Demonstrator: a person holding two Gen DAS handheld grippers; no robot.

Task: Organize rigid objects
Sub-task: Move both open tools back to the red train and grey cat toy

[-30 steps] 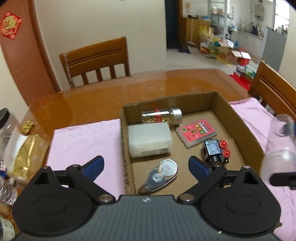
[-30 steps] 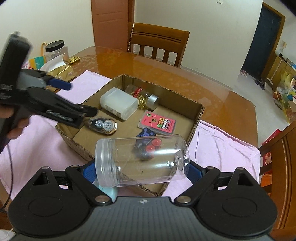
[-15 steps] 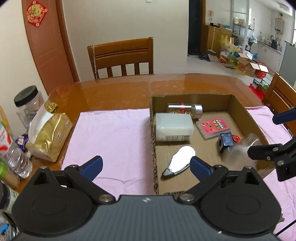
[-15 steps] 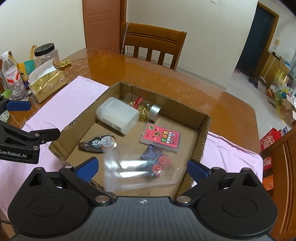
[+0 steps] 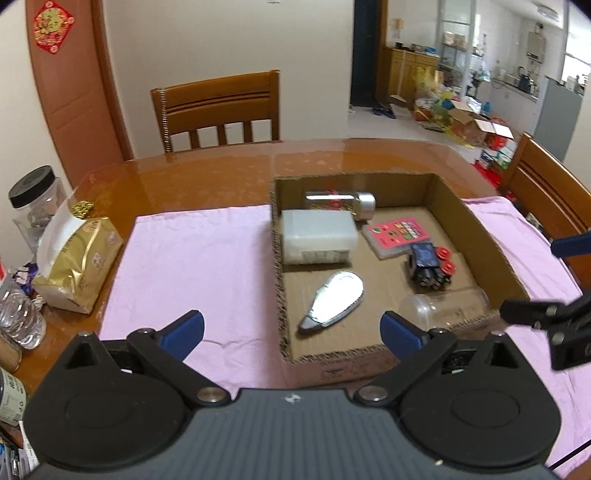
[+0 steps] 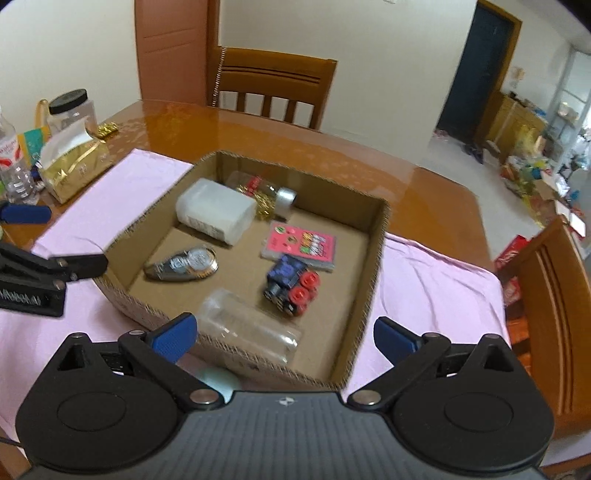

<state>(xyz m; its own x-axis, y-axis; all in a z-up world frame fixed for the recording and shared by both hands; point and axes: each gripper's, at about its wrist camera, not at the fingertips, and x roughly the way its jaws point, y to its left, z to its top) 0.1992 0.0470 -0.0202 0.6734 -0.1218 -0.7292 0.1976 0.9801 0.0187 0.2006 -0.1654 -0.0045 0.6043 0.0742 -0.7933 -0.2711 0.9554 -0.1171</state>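
My right gripper (image 6: 282,334) is wide open with nothing between its blue fingertips (image 6: 173,332), and it hangs just over the near wall of the brown cardboard box (image 6: 373,258). My left gripper (image 5: 291,328) is wide open too and holds nothing; it sits over the pink cloth (image 5: 192,266) by the box's left side. On its black body in the right view I can see white letters, but they are too blurry to read.

The box holds six things. The clear plastic jar (image 6: 247,326) lies on its side against the near wall. Just past it is a dark blue and black toy with red wheels (image 6: 293,284). Next to that lies a flat pink card pack with small colourful pictures (image 6: 301,245); I cannot read its writing. A silver teardrop-shaped tape tool (image 6: 183,266) lies on the left. Behind it are a cloudy white plastic box (image 6: 216,208) with a label I cannot read, and a small glass jar with a silver lid and gold bits inside (image 6: 271,195).

The left view alone shows a red paper charm (image 5: 53,24) on the door. Both show a shiny gold tissue pack (image 5: 79,262) and a clear jar with a black lid (image 5: 31,195) on the brown wooden table (image 5: 207,177)
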